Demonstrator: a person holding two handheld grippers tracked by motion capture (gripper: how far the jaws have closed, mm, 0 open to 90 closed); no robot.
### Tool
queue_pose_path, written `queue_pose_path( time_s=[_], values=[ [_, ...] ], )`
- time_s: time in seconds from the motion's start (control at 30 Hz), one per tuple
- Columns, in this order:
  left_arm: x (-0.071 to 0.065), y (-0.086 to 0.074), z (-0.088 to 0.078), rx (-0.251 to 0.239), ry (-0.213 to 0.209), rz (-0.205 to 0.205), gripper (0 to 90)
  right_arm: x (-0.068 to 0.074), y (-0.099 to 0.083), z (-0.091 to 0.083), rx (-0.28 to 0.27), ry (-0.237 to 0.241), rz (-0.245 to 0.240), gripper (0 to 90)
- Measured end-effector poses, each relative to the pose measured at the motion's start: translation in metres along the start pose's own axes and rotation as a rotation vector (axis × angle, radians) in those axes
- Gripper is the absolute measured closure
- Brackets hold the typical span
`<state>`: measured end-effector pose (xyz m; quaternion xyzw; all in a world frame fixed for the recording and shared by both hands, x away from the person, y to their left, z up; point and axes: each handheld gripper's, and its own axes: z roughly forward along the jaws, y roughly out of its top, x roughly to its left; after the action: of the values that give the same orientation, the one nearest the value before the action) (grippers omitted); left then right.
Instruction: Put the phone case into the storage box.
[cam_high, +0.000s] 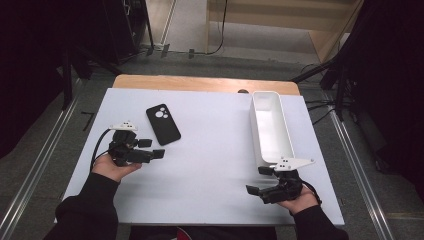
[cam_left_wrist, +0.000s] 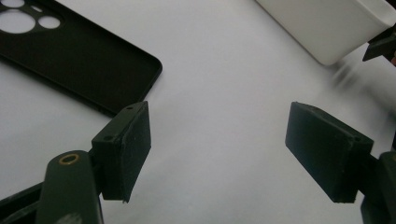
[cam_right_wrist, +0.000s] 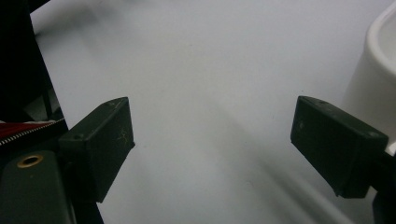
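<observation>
White table (cam_high: 210, 165) is taking up most of the high view, wooden edge showing at its far side. Long white bin (cam_high: 270, 127) is lying along the right part of the table, long axis running near-to-far, its near end just beside the right gripper (cam_high: 256, 181). Black phone case (cam_high: 163, 123) is lying flat on the left half, camera cutouts at its far end, long axis running far-left to near-right, slightly tilted. Left gripper (cam_high: 151, 148) is sitting just near and left of the case's near end, jaws pointing right across the table; in the left gripper view its jaws are standing wide with bare table between them, and the case's near corner (cam_left_wrist: 88, 60) is lying just beyond the left pad (cam_left_wrist: 128, 149), apart from it. Right gripper is resting well apart from the case, jaws also gaping with nothing between them, bin wall (cam_right_wrist: 373, 88) at the edge of its view. Judgement: left hand is clearly the nearer one; the coming grasp is depending on swinging the left jaws toward the far-left so they straddle the case's short width at its near end.
</observation>
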<state>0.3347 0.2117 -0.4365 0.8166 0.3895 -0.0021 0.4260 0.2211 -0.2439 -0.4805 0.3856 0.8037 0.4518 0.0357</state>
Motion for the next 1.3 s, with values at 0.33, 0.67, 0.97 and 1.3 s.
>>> queue_pose_path(
  time_s=[0.33,0.67,0.97,1.3],
  values=[
    [0.007,0.017,0.006,-0.003,0.001,0.002,24.0,0.0,0.0,0.0,-0.005,0.001,0.004,11.7],
    [0.015,0.031,0.017,0.011,0.025,0.006,25.3,0.0,0.0,0.0,-0.002,0.006,0.005,11.7],
    [0.02,0.045,0.033,0.015,0.049,0.022,25.4,0.0,0.0,0.0,-0.001,0.008,0.002,11.7],
    [0.027,0.052,0.045,0.005,0.058,0.007,26.6,0.0,0.0,0.0,-0.002,0.008,0.002,11.7]
  ],
)
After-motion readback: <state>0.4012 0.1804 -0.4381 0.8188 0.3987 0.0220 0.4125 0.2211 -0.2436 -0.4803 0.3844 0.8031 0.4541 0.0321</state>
